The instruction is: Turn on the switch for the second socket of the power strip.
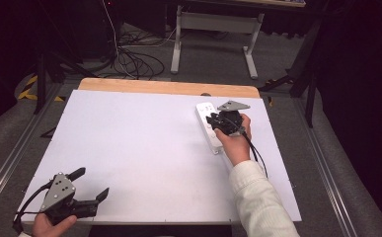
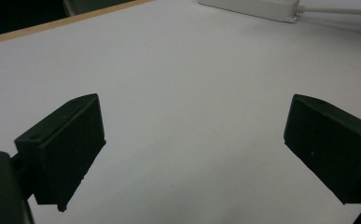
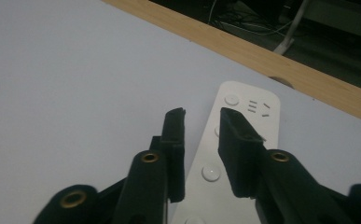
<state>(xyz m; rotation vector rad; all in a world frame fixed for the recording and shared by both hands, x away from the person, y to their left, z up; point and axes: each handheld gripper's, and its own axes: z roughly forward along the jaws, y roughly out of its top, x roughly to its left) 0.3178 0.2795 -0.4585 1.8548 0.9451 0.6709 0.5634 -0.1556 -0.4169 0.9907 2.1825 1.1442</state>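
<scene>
A white power strip point(image 1: 211, 140) with round buttons lies on the white table point(image 1: 144, 143) at the back right, pointing towards the far edge. My right gripper point(image 1: 212, 120) hovers right over the power strip point(image 3: 248, 105). In the right gripper view, my right gripper point(image 3: 201, 114) has its jaws a narrow gap apart with nothing between them. My left gripper point(image 1: 92, 182) rests low at the front left corner, wide open and empty. The left gripper view shows my left gripper point(image 2: 194, 121) aimed across bare table towards the far-off power strip point(image 2: 253, 7).
A wooden strip point(image 1: 169, 88) runs along the table's far edge. The power strip's white cord point(image 2: 336, 10) trails away from it. Beyond the table stand a white desk frame point(image 1: 218, 29) and loose floor cables point(image 1: 134, 59).
</scene>
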